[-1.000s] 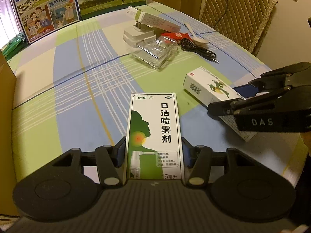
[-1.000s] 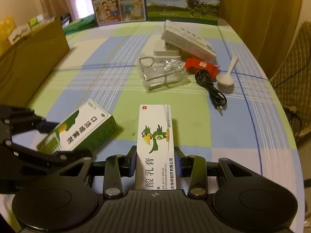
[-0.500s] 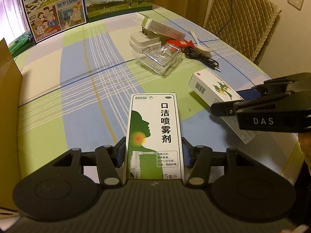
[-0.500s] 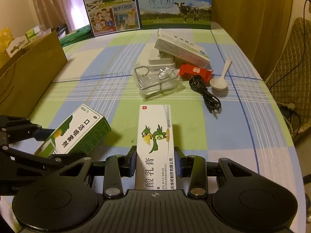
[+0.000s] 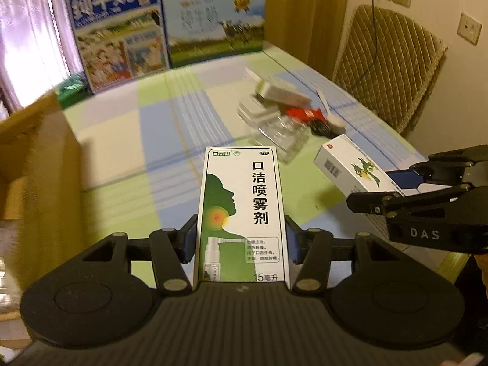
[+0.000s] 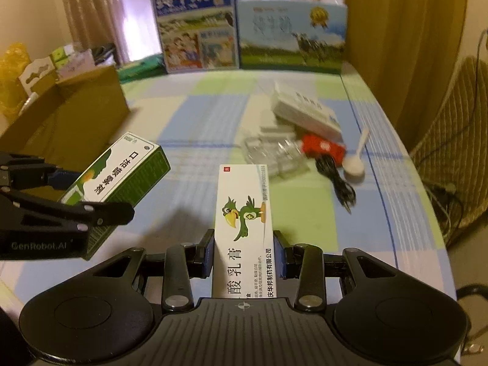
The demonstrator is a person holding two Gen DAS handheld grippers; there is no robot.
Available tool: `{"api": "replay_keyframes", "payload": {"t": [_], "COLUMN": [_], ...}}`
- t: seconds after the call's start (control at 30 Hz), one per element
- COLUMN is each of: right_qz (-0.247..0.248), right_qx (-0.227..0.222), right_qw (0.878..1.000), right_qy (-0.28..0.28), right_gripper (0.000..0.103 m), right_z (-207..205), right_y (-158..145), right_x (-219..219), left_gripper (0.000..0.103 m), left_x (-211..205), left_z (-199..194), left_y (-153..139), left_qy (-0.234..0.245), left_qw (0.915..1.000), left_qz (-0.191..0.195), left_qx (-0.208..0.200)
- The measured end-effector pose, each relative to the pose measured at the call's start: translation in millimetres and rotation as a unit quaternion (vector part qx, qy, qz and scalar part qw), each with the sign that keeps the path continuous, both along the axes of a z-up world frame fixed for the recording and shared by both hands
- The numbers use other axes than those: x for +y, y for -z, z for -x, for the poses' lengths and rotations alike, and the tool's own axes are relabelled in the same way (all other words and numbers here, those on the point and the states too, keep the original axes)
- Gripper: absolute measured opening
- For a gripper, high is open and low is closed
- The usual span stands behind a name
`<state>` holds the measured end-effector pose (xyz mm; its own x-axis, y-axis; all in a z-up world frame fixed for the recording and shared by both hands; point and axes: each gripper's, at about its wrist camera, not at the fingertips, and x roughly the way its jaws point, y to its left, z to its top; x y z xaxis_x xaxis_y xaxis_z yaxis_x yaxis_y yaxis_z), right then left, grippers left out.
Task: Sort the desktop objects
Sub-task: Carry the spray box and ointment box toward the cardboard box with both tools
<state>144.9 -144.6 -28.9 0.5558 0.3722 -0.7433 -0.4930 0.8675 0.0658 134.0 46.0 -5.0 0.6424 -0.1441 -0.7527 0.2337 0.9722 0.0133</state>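
Note:
My left gripper (image 5: 241, 245) is shut on a green-and-white throat spray box (image 5: 242, 207), held above the checked tablecloth. The same spray box (image 6: 122, 177) shows at the left of the right wrist view, clamped in the left gripper (image 6: 61, 195). My right gripper (image 6: 244, 251) is shut on a white ointment box with a green parrot (image 6: 244, 222), also lifted. That ointment box (image 5: 350, 164) appears at the right of the left wrist view, with the right gripper (image 5: 405, 183) around it.
A brown cardboard box (image 6: 70, 119) stands at the table's left. Mid-table lie a clear plastic case (image 6: 274, 155), white boxes (image 6: 305, 113), a red packet (image 6: 323, 149), a black cable (image 6: 335, 180) and a white spoon (image 6: 357, 158). Two milk cartons (image 6: 198, 30) stand at the back. A quilted chair (image 5: 387, 67) is right.
Both grippers have risen and tipped up with their boxes; more of the far table, milk cartons and wall is in view. The cardboard box has come closer on the left.

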Motion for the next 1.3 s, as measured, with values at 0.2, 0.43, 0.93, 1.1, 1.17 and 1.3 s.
{"api": "replay_keyframes", "payload": {"t": [0.2, 0.43, 0.93, 1.1, 1.17, 1.3], "right_qz": [-0.008, -0.020, -0.021, -0.022, -0.022, -0.020], "right_qx": [-0.024, -0.040, -0.061, -0.063, -0.063, -0.063], "right_qw": [0.999, 0.997, 0.991, 0.989, 0.988, 0.985], "right_qy": [-0.024, -0.055, -0.115, -0.133, -0.141, -0.158], "right_gripper": [0.035, 0.035, 0.035, 0.035, 0.035, 0.035], "right_z": [14, 27, 53, 59, 61, 62], "right_y": [-34, -61, -86, -90, -91, -92], "right_x": [31, 71, 141, 165, 176, 200], "left_gripper": [0.050, 0.050, 0.050, 0.050, 0.050, 0.050], "left_x": [27, 65, 144, 173, 187, 213], "left_z": [15, 32, 67, 73, 76, 77], "left_y": [-35, -64, -91, -95, -97, -98], "left_qy": [-0.015, -0.039, -0.090, -0.108, -0.117, -0.132], "left_qw": [0.9997, 0.9985, 0.9942, 0.9923, 0.9914, 0.9894], "left_qz": [-0.007, -0.015, -0.025, -0.030, -0.030, -0.034], "left_qx": [-0.019, -0.036, -0.052, -0.052, -0.052, -0.049]}}
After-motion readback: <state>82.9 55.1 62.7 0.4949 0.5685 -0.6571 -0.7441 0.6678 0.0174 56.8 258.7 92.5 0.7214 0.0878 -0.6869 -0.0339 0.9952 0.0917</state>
